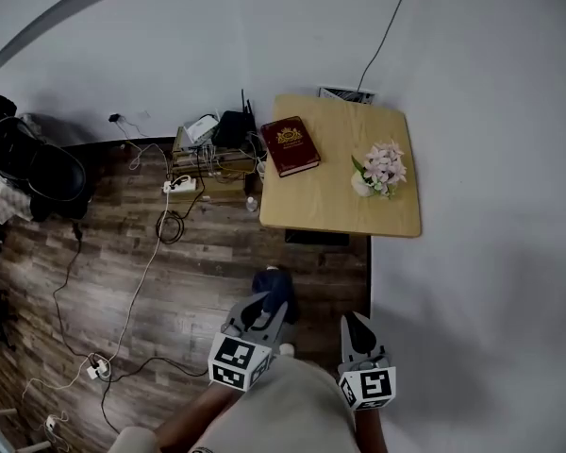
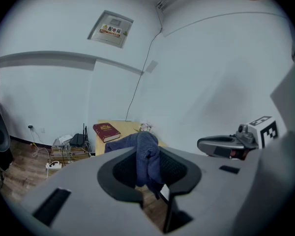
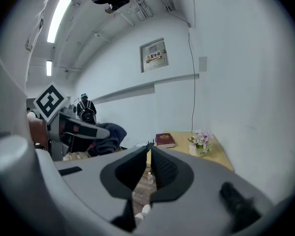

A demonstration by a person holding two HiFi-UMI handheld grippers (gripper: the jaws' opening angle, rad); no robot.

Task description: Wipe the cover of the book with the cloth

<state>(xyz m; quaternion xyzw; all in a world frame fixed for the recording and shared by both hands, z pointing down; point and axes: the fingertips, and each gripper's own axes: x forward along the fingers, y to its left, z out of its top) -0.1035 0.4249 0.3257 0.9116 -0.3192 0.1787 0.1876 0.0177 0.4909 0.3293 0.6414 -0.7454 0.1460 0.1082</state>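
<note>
Blue cloth (image 2: 140, 140) clamped in the left tool (image 2: 148, 154); right tool (image 3: 148, 151) closed, holding nothing. Red book (image 1: 290, 144) lies flat at the desk (image 1: 330, 206) far left corner, well apart from both tools

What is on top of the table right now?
A book and a small pot of flowers sit on the table, apart. The cloth is not there; the left gripper holds it. Whatever lies under the book is covered.
</note>
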